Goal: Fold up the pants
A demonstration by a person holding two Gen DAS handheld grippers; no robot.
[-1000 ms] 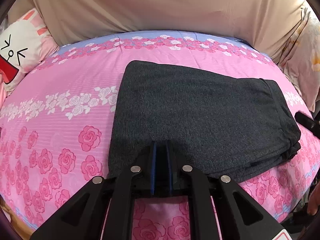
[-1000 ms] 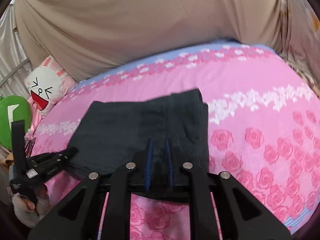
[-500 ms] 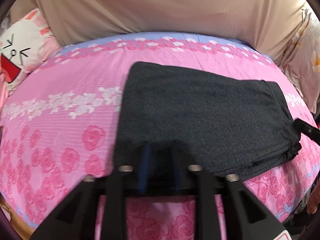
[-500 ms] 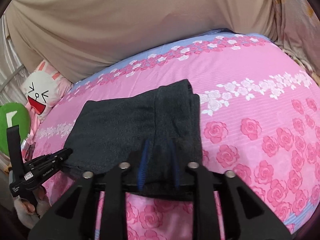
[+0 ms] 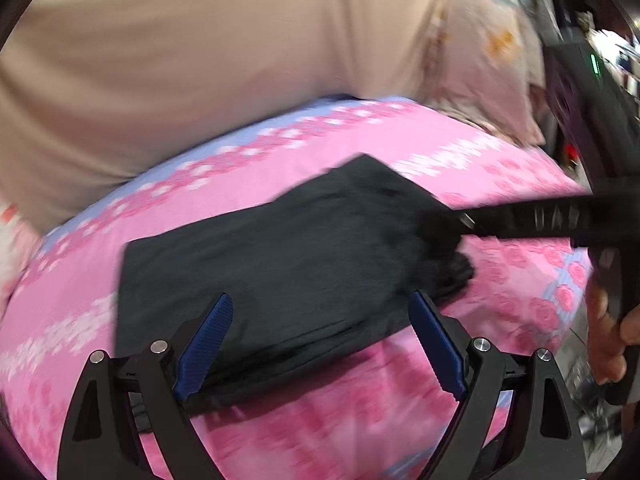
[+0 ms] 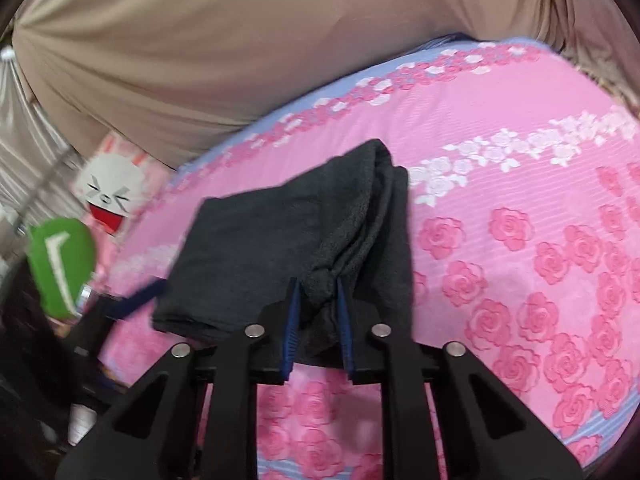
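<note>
The dark grey pants (image 5: 288, 264) lie folded on the pink rose-print bed. My left gripper (image 5: 320, 300) is open wide, its blue pads either side of the near edge of the pants, holding nothing. My right gripper (image 6: 318, 284) is shut on a bunched end of the pants (image 6: 280, 236), pinched between its blue pads and lifted slightly. In the left wrist view the right gripper (image 5: 472, 222) reaches in from the right onto the pants' right end.
The bed sheet (image 6: 520, 200) spreads to the right of the pants. A beige cover (image 6: 200, 40) lies behind. A white rabbit pillow (image 6: 110, 196) and a green cushion (image 6: 60, 264) sit at the left. A hand (image 5: 604, 332) holds the right gripper.
My left gripper has opened wide and let go of the pants' near edge. My right gripper has pinched and raised the pants' end. Both views have swung and blurred.
</note>
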